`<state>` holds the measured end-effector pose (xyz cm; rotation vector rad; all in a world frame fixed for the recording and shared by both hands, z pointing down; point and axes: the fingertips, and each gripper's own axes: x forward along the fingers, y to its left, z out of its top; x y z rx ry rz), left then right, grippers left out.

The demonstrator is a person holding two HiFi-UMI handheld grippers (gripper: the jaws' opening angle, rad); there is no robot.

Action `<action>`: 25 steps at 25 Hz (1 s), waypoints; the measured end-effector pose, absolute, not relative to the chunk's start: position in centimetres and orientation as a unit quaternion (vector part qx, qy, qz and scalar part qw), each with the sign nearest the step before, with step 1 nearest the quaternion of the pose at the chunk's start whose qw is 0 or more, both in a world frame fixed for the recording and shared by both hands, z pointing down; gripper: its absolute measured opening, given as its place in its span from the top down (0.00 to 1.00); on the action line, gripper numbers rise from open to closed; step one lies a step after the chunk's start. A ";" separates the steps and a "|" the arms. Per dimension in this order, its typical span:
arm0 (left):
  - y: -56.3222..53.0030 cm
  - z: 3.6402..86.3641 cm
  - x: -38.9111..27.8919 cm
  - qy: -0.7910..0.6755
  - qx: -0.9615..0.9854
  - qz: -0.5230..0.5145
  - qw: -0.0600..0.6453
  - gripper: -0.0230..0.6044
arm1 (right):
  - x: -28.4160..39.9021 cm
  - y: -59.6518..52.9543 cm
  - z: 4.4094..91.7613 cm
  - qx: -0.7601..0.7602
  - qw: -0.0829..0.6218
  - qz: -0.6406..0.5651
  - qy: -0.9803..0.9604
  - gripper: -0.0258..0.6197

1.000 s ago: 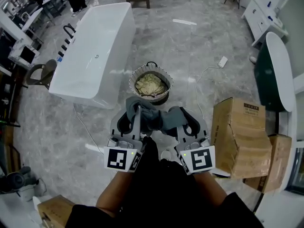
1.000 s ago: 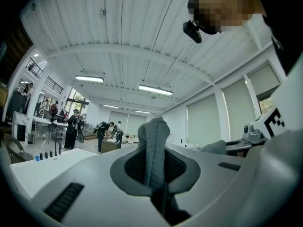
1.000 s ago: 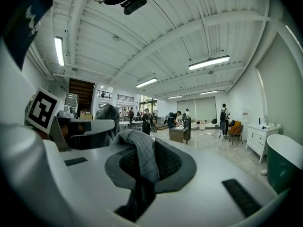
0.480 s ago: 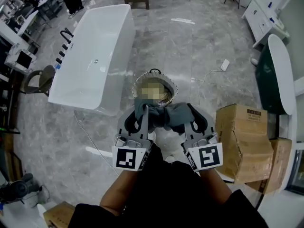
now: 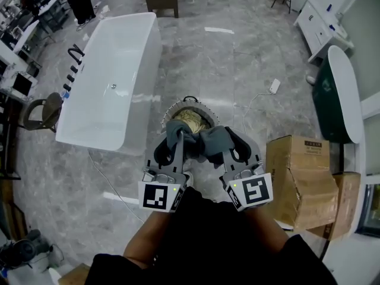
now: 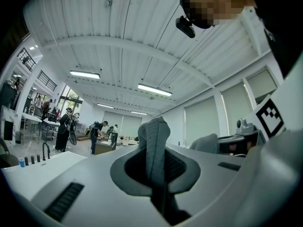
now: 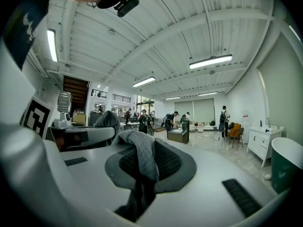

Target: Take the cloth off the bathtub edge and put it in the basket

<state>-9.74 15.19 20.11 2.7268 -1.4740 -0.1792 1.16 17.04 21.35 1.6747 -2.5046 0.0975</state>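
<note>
My soft grey cloth (image 5: 199, 141) is bunched up between my two claws, over the near side of the round basket (image 5: 168, 110). My left claw (image 5: 176, 140) and right claw (image 5: 228, 142) each pinch a fold of it tight. They sit side by side in front of me, apart from the smooth white bathtub (image 5: 113, 82).

The left hand-held gripper (image 5: 174, 138) and the right hand-held gripper (image 5: 230, 141) are pointing forward side by side, each pinching a fold of the grey cloth (image 5: 199, 141) between nearly closed jaws.
</note>
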 end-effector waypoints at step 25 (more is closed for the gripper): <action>3.5 15.6 -13.4 -0.440 0.889 -0.120 0.039 0.91 | -3.1 3.5 17.9 0.567 0.051 -0.012 -0.822 0.89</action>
